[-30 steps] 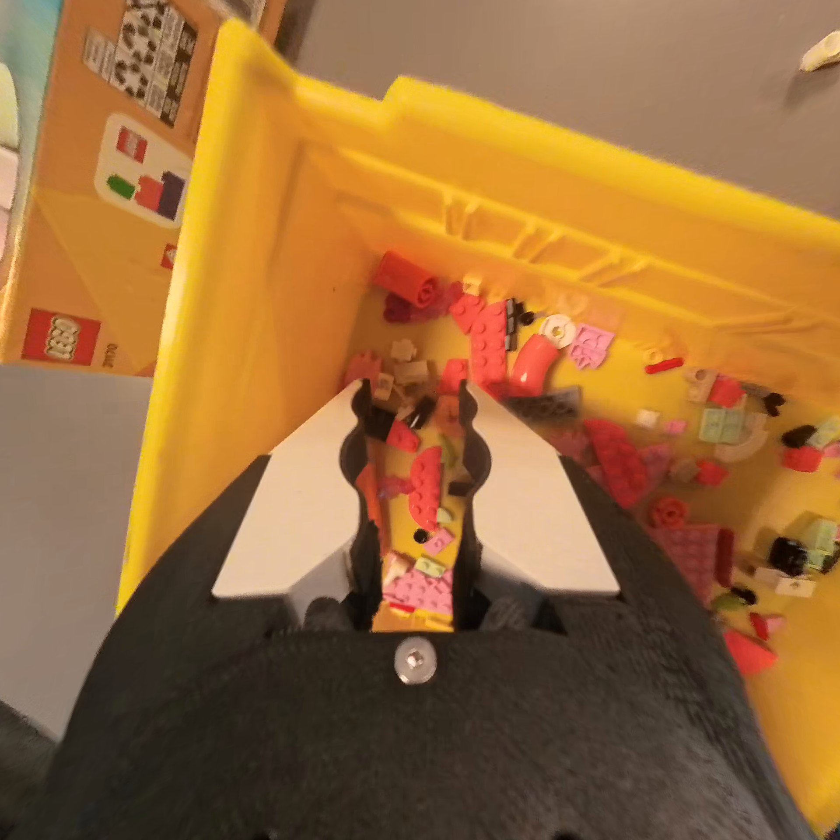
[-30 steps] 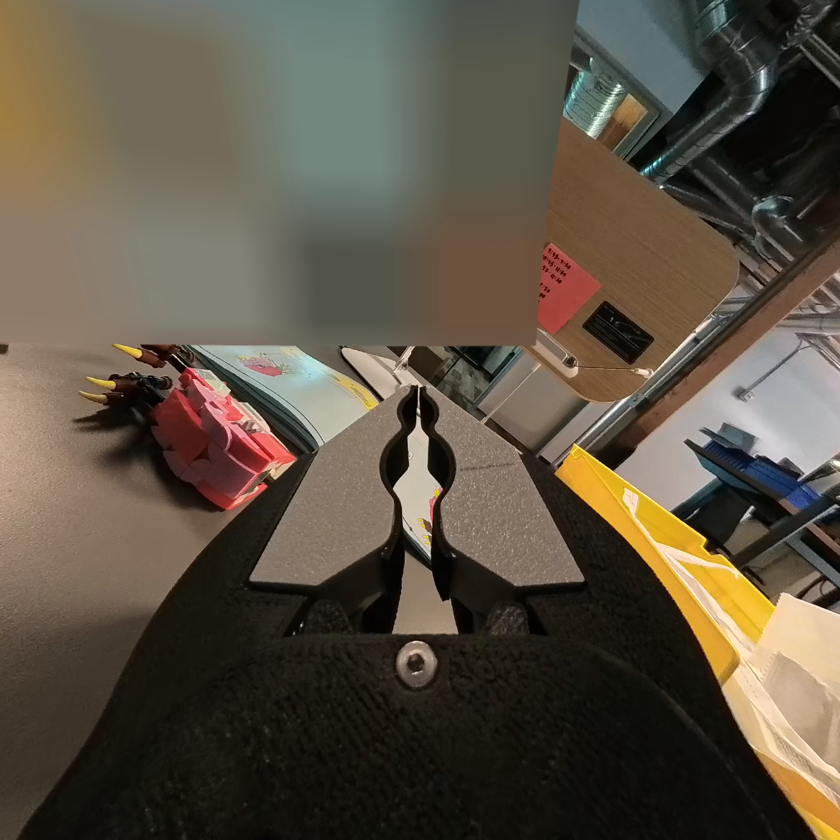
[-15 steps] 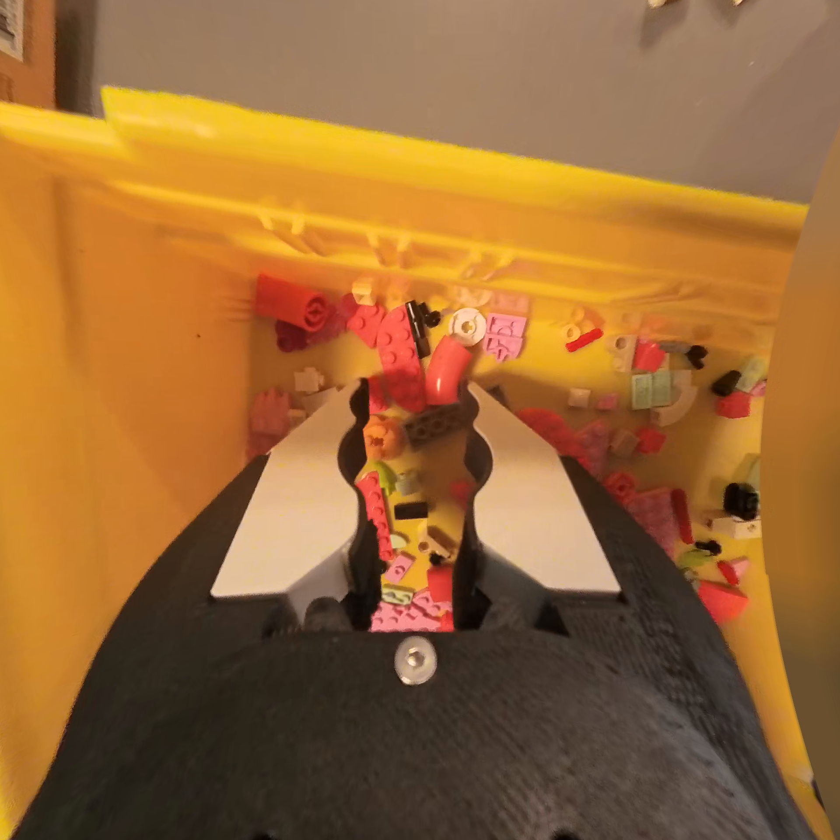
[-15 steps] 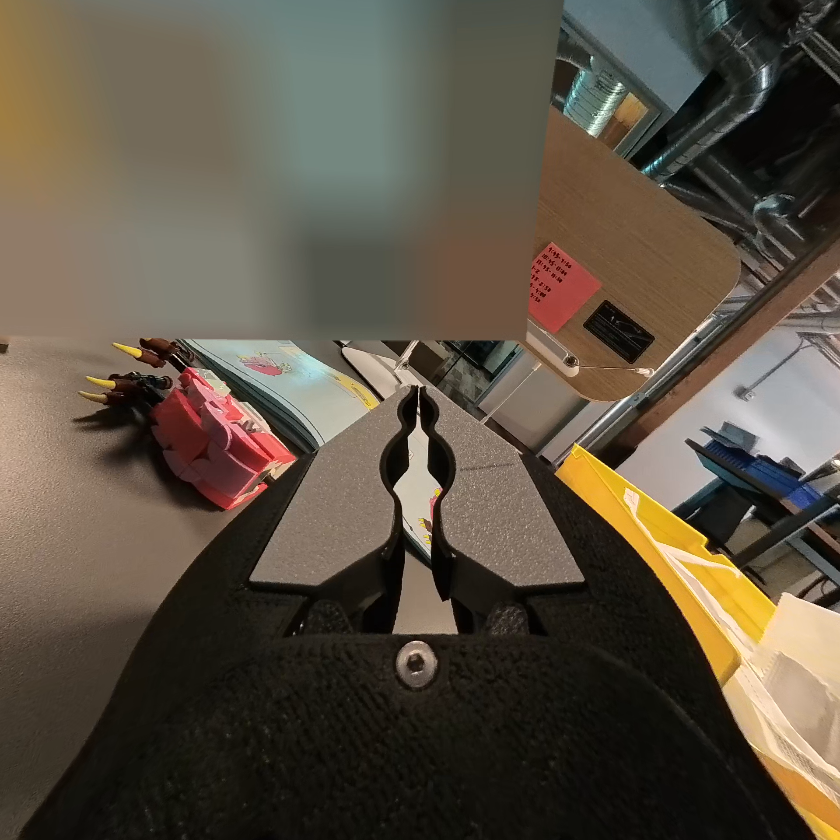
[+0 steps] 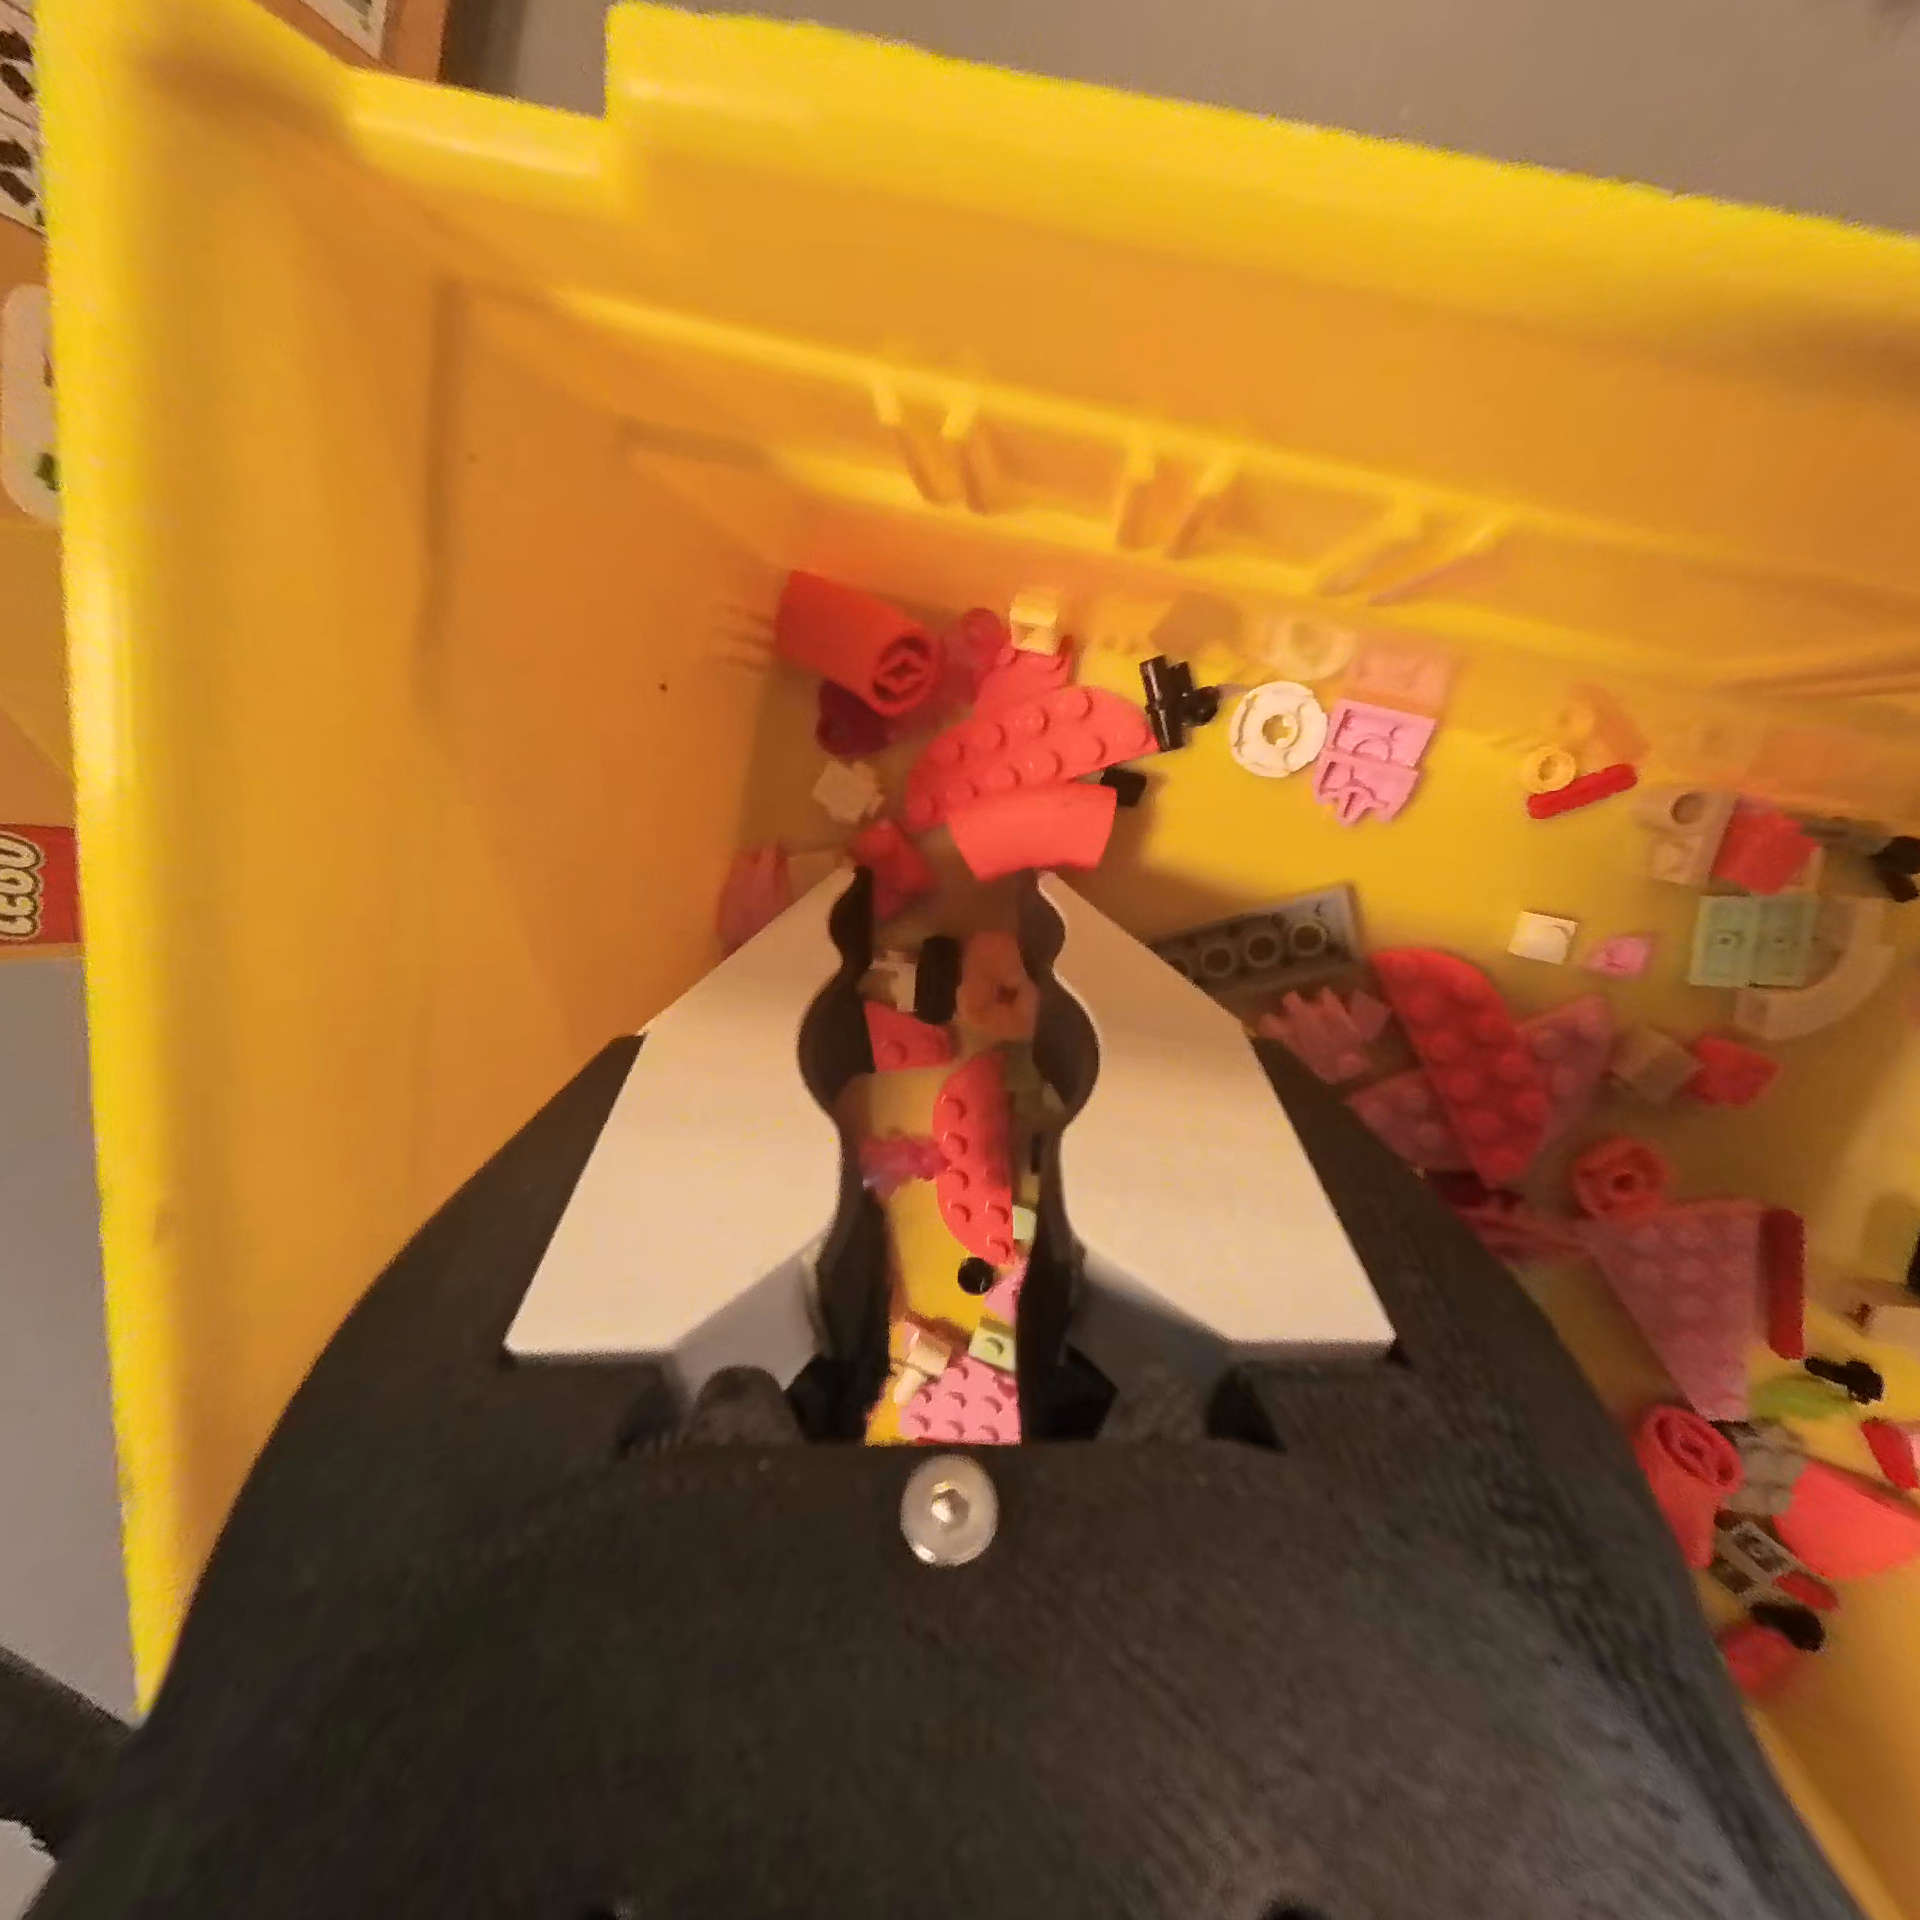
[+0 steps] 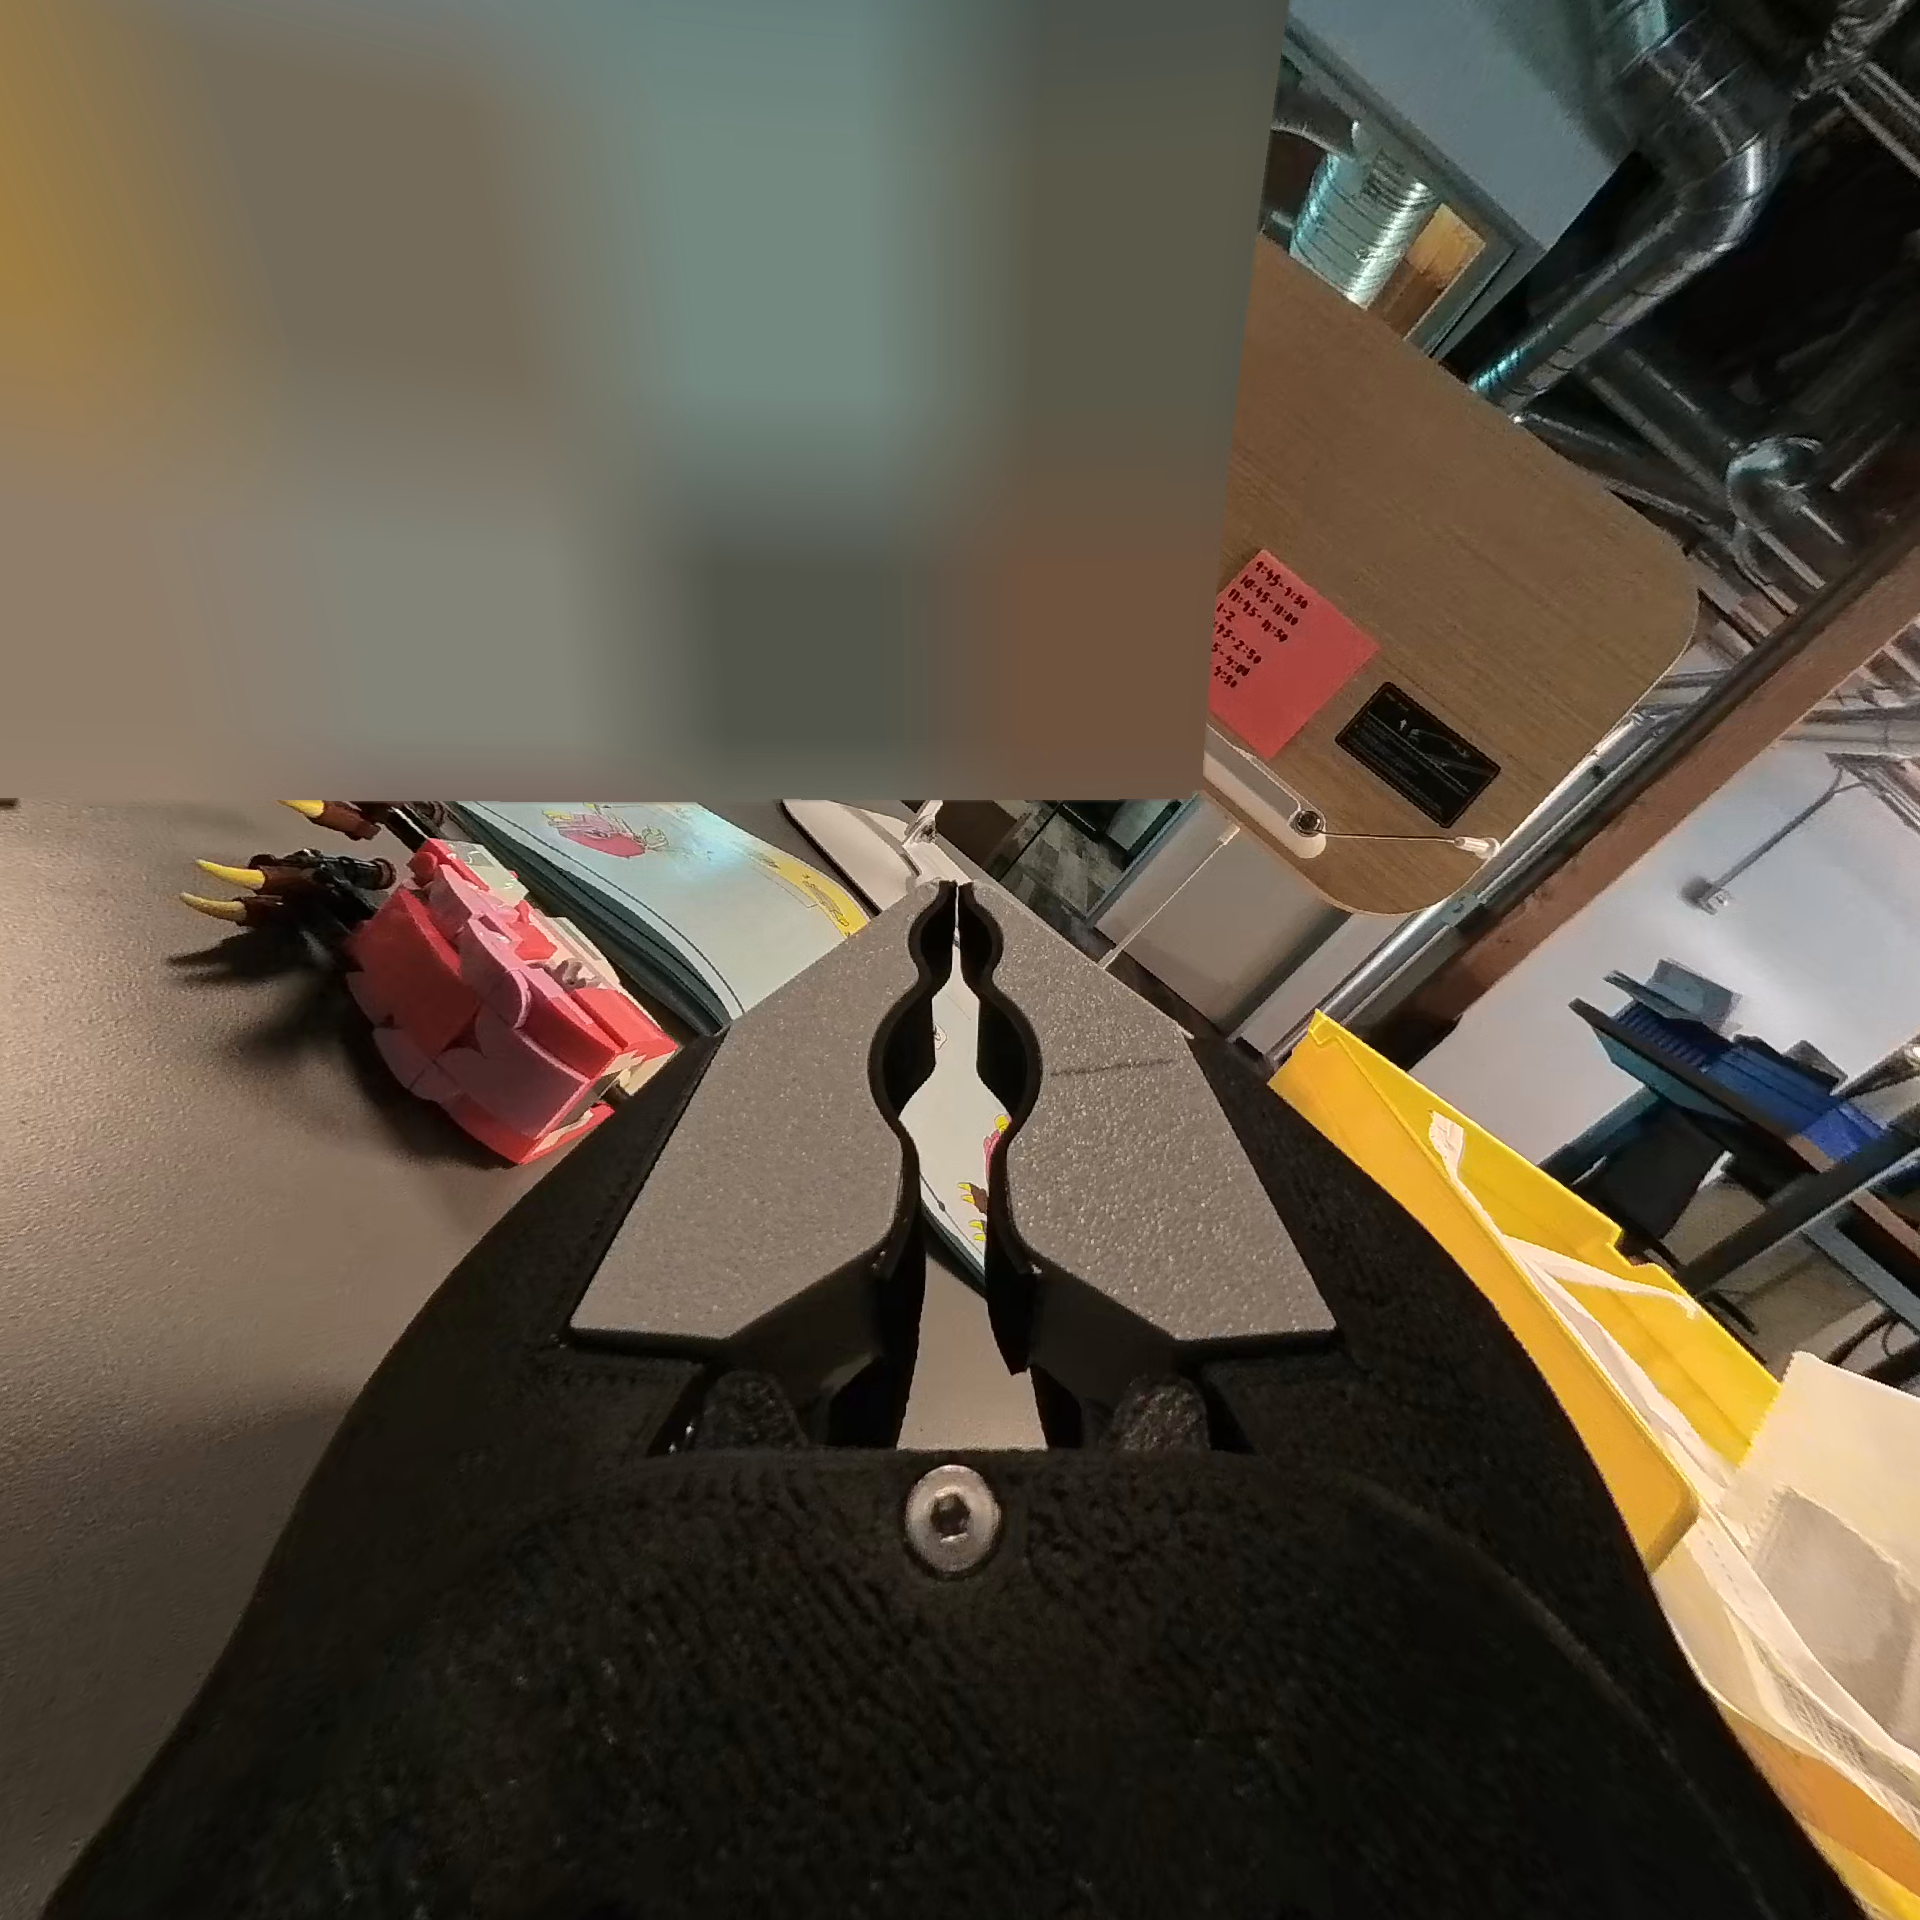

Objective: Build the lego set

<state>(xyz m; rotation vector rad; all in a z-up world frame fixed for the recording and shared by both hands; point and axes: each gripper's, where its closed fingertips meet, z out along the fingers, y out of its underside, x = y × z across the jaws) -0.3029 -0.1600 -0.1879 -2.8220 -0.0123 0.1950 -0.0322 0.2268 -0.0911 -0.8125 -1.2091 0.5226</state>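
Note:
In the left wrist view my left gripper [image 5: 948,883] reaches down into a yellow bin [image 5: 312,727] of loose red, pink and black lego pieces. Its jaws stand open with a gap. A coral curved brick [image 5: 1023,831] lies just beyond the fingertips [image 5: 1081,914], under a red half-round plate [image 5: 1029,743]. I see no pad pressing on any piece. In the right wrist view my right gripper [image 6: 954,896] is shut, tips touching, with nothing between them. It hovers over the dark table near a half-built red and pink model [image 6: 488,1018] with brown, yellow-tipped claws [image 6: 249,899].
An open instruction booklet [image 6: 675,894] lies behind the model. The yellow bin's rim [image 6: 1507,1226] and clear plastic bags [image 6: 1818,1558] are at the right. An orange lego box [image 5: 31,894] stands left of the bin. A grey plate [image 5: 1268,940] lies to the right of the left fingers. The left gripper's tips are roughly 50 cm from the right gripper's.
The left gripper swung back toward the bin's left corner and its jaws narrowed. The coral curved brick now lies right at its tips. The right gripper has not moved.

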